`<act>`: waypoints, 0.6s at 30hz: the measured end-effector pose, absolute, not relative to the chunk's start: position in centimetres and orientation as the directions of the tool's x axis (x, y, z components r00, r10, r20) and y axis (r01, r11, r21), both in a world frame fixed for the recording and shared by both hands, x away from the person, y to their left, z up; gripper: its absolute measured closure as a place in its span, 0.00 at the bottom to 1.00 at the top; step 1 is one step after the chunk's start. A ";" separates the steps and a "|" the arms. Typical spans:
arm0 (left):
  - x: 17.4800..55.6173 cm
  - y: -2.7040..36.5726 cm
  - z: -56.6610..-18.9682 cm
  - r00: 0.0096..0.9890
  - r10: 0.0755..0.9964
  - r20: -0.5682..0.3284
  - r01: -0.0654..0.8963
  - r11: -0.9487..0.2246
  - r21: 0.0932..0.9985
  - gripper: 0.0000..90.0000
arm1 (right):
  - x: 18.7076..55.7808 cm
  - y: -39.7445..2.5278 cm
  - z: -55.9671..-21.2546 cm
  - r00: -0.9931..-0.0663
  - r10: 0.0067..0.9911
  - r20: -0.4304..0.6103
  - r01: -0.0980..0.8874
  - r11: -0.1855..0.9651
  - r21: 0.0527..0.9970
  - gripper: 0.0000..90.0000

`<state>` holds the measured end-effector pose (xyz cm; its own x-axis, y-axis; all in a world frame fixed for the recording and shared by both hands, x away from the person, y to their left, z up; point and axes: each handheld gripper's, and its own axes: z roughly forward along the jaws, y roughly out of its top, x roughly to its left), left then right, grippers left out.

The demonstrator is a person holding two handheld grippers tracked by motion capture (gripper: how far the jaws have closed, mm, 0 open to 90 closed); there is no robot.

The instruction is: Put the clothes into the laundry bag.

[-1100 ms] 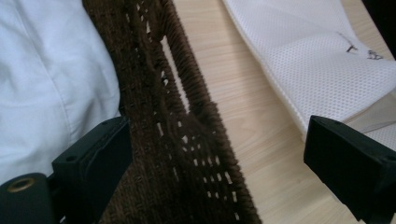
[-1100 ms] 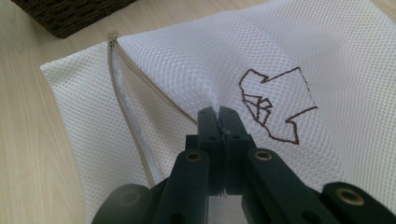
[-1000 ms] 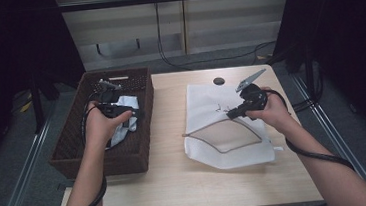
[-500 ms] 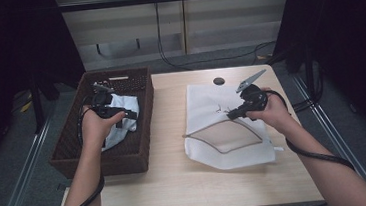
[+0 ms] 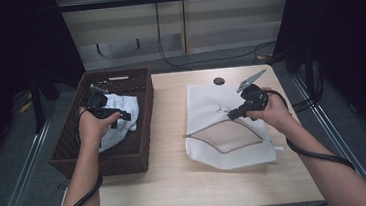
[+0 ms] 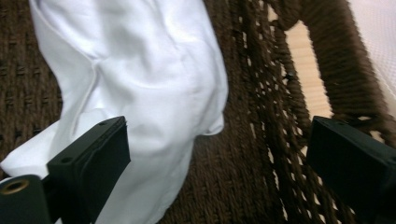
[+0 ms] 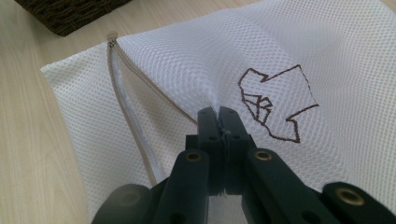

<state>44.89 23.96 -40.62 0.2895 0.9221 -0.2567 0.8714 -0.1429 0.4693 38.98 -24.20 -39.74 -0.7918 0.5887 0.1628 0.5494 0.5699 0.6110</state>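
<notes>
A white mesh laundry bag [image 5: 226, 129] lies on the right half of the wooden table [image 5: 170, 149], its beige zipper [image 7: 135, 126] undone. My right gripper [image 5: 229, 113] is shut on the mesh bag's upper layer [image 7: 196, 60] next to a dark line drawing [image 7: 275, 100], lifting the opening. A dark wicker basket [image 5: 75, 152] stands at the table's left and holds a crumpled white cloth [image 5: 117, 116]. My left gripper [image 5: 122, 117] hovers open inside the basket, its jaws wide apart just over the white cloth [image 6: 149, 84], with nothing held.
A small dark round spot [image 5: 219, 81] marks the table's far edge. The basket wall [image 6: 299, 79] rises between the cloth and the table. Cables trail from both grippers down past the table's sides. Cabinets and black curtains stand behind.
My left gripper has moved forward and right inside the basket, over the white cloth. The right gripper has kept its hold on the mesh bag, nearly still.
</notes>
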 end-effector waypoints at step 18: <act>46.6 25.0 -42.8 0.234 0.949 -0.210 0.860 -0.101 0.500 0.04 | 39.0 -24.2 -39.8 -0.797 0.583 0.156 0.540 0.573 0.616 1.00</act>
